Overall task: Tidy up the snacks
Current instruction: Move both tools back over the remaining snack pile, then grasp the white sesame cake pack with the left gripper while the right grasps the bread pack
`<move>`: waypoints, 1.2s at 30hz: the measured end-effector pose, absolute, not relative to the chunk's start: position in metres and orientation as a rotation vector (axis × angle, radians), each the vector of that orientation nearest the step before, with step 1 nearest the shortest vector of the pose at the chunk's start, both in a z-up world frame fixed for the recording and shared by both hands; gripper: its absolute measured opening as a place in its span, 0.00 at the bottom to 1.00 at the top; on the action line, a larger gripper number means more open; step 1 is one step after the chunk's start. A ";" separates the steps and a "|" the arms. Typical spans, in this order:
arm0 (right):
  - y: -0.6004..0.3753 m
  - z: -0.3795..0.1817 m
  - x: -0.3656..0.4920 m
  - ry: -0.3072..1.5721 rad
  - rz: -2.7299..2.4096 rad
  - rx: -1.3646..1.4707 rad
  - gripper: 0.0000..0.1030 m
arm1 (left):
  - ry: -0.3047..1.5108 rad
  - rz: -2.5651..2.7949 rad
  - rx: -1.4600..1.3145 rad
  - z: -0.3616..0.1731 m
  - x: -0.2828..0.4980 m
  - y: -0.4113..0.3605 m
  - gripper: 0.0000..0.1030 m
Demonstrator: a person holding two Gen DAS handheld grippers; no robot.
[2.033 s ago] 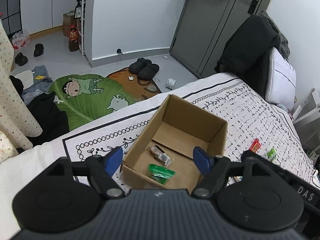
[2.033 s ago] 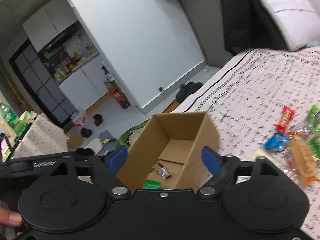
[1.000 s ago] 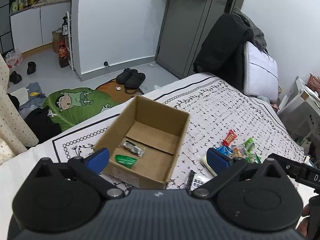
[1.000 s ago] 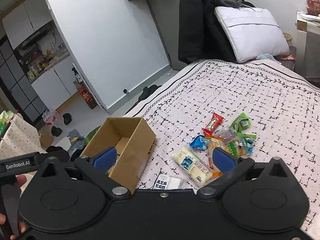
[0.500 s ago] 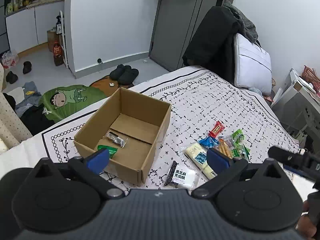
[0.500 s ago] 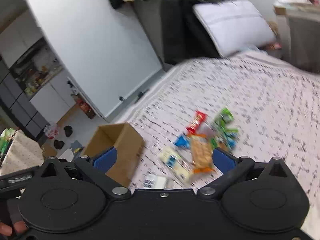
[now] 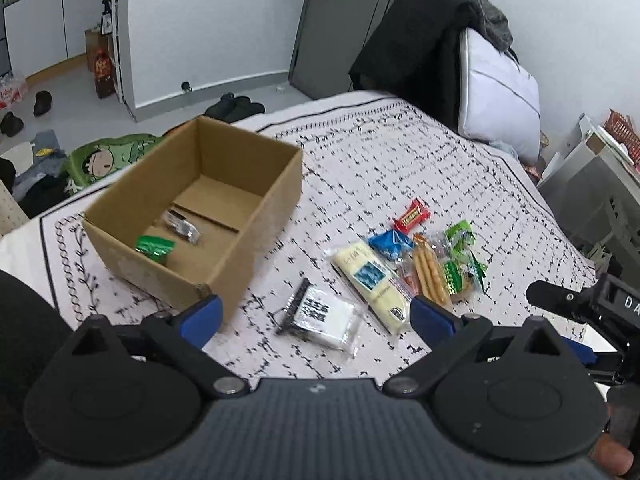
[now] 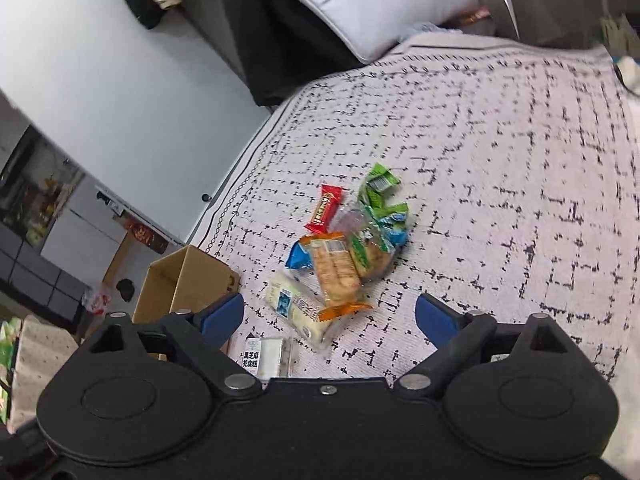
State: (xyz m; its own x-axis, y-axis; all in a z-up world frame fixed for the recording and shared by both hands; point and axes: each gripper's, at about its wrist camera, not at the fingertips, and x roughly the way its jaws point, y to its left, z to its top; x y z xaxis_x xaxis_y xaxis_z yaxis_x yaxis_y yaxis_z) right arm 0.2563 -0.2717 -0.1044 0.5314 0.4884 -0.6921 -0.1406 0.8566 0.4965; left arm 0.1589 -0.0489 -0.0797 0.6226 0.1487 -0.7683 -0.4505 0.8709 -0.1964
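An open cardboard box (image 7: 256, 216) stands on the patterned bedspread and holds a green packet (image 7: 154, 246) and a clear wrapped snack (image 7: 180, 226). To its right lies a pile of snacks: a white black-printed packet (image 7: 320, 316), a cream bar (image 7: 370, 276), a cracker pack (image 7: 430, 276), a red bar (image 7: 412, 216), blue and green packets. My left gripper (image 7: 316, 318) is open and empty, above the white packet. My right gripper (image 8: 330, 318) is open and empty, above the cream bar (image 8: 296, 308) and the cracker pack (image 8: 334, 270); the box (image 8: 182, 280) is at its left.
A white pillow (image 7: 496, 92) and dark clothes (image 7: 416, 44) lie at the head of the bed. The bed's edge runs behind the box, with a green floor mat (image 7: 108, 156) and slippers (image 7: 234, 106) below. White furniture (image 7: 592, 184) stands at the right.
Both grippers have swung away from the box to the right, over the snack pile. Both have stayed open and empty.
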 end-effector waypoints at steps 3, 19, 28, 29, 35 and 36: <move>-0.275 -0.112 0.263 0.967 0.393 0.446 0.85 | 0.846 0.356 -0.409 -0.089 0.167 -0.054 0.97; -0.263 -0.141 0.287 1.065 0.399 0.464 0.81 | 0.977 0.394 -0.341 -0.151 0.216 -0.062 0.96; -0.241 -0.165 0.312 1.131 0.377 0.430 0.79 | 1.047 0.387 -0.314 -0.188 0.237 -0.056 0.96; -0.237 -0.170 0.315 1.141 0.372 0.422 0.79 | 1.050 0.389 -0.313 -0.191 0.239 -0.055 0.96; -0.227 -0.190 0.326 1.177 0.339 0.406 0.76 | 1.077 0.388 -0.314 -0.204 0.245 -0.048 0.96; -0.225 -0.190 0.328 1.173 0.344 0.407 0.76 | 1.078 0.383 -0.316 -0.205 0.246 -0.047 0.96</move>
